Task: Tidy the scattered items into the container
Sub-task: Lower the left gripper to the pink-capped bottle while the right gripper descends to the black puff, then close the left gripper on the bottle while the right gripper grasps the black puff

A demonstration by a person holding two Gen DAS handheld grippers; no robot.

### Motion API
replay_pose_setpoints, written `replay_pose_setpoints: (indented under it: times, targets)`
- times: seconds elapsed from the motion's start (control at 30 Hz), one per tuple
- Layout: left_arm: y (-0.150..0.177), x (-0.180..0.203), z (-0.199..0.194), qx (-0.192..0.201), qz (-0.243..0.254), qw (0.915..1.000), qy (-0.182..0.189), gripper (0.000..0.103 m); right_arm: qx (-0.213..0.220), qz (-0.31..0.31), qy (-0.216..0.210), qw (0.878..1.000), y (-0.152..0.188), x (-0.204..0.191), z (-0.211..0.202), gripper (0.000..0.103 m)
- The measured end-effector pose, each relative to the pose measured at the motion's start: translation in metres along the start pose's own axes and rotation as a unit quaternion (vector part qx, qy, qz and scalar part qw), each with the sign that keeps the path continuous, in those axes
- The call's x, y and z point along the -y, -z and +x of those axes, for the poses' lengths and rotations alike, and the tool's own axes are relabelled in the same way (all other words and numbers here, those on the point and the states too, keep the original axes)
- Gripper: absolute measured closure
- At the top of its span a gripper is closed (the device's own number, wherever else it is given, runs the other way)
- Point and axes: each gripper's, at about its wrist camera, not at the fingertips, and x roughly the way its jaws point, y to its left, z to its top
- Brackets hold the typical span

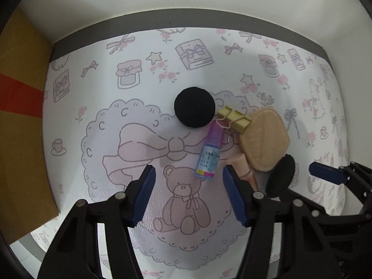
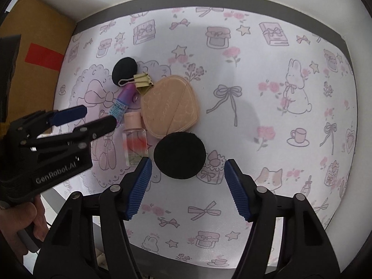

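Right wrist view: black puff (image 2: pixel 179 155) lies between the right gripper (image 2: pixel 188 189)'s spread, empty jaws.

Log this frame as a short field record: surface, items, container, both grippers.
surface: patterned mat
items: two black puffs, beige puff, binder clip, purple bottle, clear bottle, clustered together
container: cardboard box at the mat's left edge
left gripper: open, empty, near purple bottle
right gripper: open, empty, near black puff
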Motion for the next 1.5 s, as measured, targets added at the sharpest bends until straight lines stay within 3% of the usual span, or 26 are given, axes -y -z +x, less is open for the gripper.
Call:
replay_pose_setpoints:
  times: [0.53,0.7,0.8,1.13,1.5]
  targets:
    - [-0.006,0.016,0.014,-0.012,0.033,0.9993,-0.01,0.062,-0.021,0.0,0.011,1.0,-0.008,-0.006,0.024,0.038]
    - [-0.006,0.021,0.014,-0.016,0.036,0.9992,-0.003,0.078,-0.019,-0.007,0.032,0.999,-0.01,-0.013,0.027,0.048]
    - [-0.004,0.024,0.013,-0.018,0.038,0.9991,0.0,0.082,-0.019,-0.007,0.031,0.999,-0.011,-0.012,0.027,0.05]
    - [-0.001,0.008,0.0,-0.008,0.03,0.9995,0.009,0.084,-0.009,0.0,0.025,1.0,-0.009,-0.005,0.016,0.052]
    - [0.001,0.008,-0.039,0.018,0.018,0.9995,0.017,0.084,0.028,0.001,0.027,0.999,-0.014,-0.014,-0.02,0.052]
